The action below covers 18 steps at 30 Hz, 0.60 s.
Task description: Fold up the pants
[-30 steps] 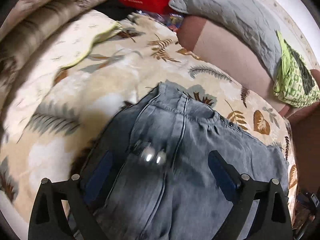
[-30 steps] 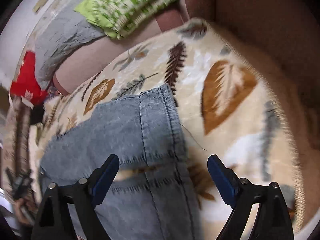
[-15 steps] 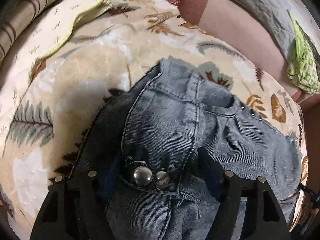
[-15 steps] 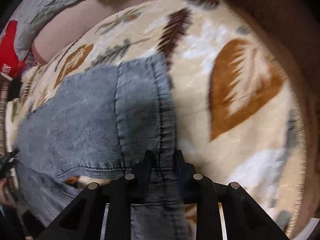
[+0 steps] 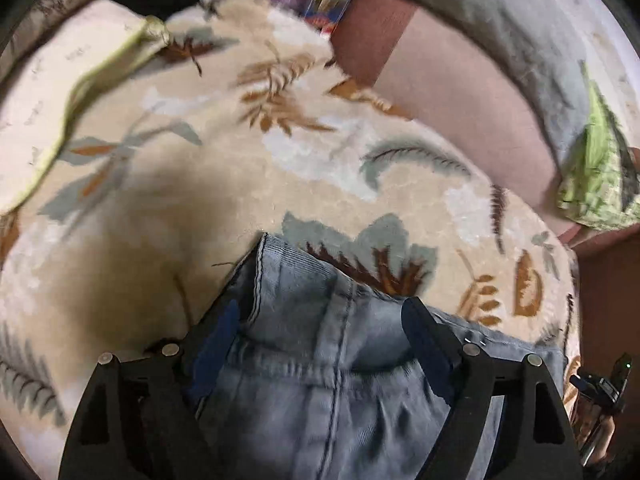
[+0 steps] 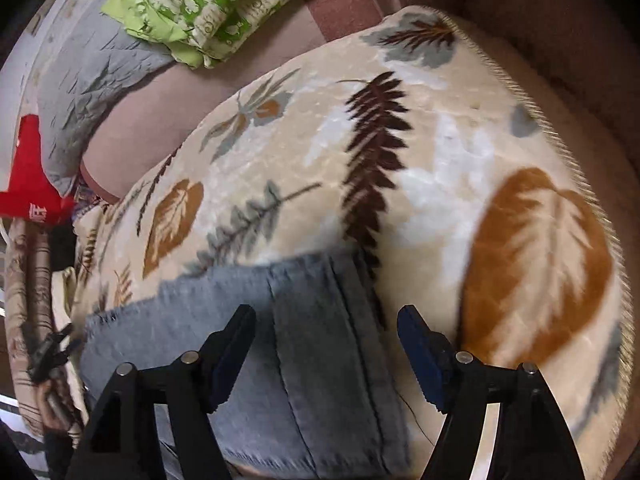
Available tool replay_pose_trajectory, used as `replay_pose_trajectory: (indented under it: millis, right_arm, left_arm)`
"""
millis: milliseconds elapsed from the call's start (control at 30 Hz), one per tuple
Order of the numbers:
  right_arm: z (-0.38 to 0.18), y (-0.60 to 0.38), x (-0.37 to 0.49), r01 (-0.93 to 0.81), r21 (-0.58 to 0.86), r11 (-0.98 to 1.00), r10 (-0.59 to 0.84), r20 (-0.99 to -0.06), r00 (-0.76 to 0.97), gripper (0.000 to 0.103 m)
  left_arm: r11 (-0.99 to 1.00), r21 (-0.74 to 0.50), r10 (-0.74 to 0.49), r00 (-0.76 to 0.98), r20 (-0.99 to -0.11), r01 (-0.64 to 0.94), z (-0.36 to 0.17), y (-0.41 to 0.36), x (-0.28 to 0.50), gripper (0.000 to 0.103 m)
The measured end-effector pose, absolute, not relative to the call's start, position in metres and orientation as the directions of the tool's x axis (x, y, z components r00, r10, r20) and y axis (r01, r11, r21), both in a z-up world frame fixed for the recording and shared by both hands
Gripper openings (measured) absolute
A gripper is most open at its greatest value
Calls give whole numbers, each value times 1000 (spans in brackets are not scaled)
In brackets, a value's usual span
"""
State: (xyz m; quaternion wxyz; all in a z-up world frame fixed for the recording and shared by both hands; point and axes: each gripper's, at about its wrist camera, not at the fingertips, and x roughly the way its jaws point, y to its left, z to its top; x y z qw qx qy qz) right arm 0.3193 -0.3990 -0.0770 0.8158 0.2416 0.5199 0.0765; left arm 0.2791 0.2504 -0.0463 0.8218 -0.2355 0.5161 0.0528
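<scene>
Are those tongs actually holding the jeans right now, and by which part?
Neither. Both tongs, left and right, have just been opening; their pads stand apart over the jeans.

The pants [image 5: 320,360] lay on the blanket [image 5: 240,184], which covered the sofa [image 5: 452,92]. The left gripper [image 5: 320,332] stood over their waistband end, its jaws apart to either side of the cloth; the right gripper [image 6: 326,344] stood likewise over the hem end. Behind the blanket, a pillow [image 5: 500,40] leaned along the sofa's back, with a folded cloth [image 6: 208,4] lying against it and a bag [image 6: 28,184] beyond the pillow's far end.
</scene>
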Motion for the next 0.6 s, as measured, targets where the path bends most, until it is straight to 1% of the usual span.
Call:
replay_pose_trajectory:
  millis: [100, 233, 267, 333, 400, 433, 467, 500, 533, 600]
  right_arm:
    - [-81, -398, 332, 131, 495, 859, 396, -805, 441, 76]
    - [-92, -388, 355, 133, 477, 869, 390, -825, 408, 76]
    - [-94, -384, 361, 133, 464, 876, 379, -832, 406, 75]
    - [-98, -377, 368, 123, 430, 894, 354, -847, 396, 67]
    - [-101, -368, 374, 123, 351, 928, 283, -881, 380, 48]
    - [-101, -369, 374, 125, 340, 932, 272, -885, 378, 41]
    - [-101, -371, 375, 136, 326, 936, 256, -891, 374, 31]
    - [-102, -373, 375, 137, 330, 934, 261, -891, 370, 28]
    - [-101, -375, 375, 134, 327, 935, 259, -893, 369, 27]
    - [-97, -374, 374, 130, 319, 939, 250, -890, 380, 22]
  left_arm:
    - [882, -325, -167, 419, -893, -341, -66, 250, 290, 83]
    - [904, -283, -140, 404, -904, -320, -69, 242, 295, 83]
    - [905, -281, -140, 399, -906, -320, -70, 241, 296, 85]
    - [906, -285, -151, 390, -908, -313, -71, 240, 297, 86]
    - [908, -274, -143, 379, -914, -318, -71, 239, 300, 85]
    - [908, -250, -116, 371, -921, -336, -71, 239, 301, 76]
    - [912, -214, -80, 360, -929, -349, -70, 239, 302, 55]
    - [917, -187, -51, 362, -931, -351, -68, 238, 303, 39]
    - [918, -184, -46, 366, -929, -351, -65, 239, 305, 3]
    - [904, -215, -69, 370, -926, -369, -65, 245, 304, 2]
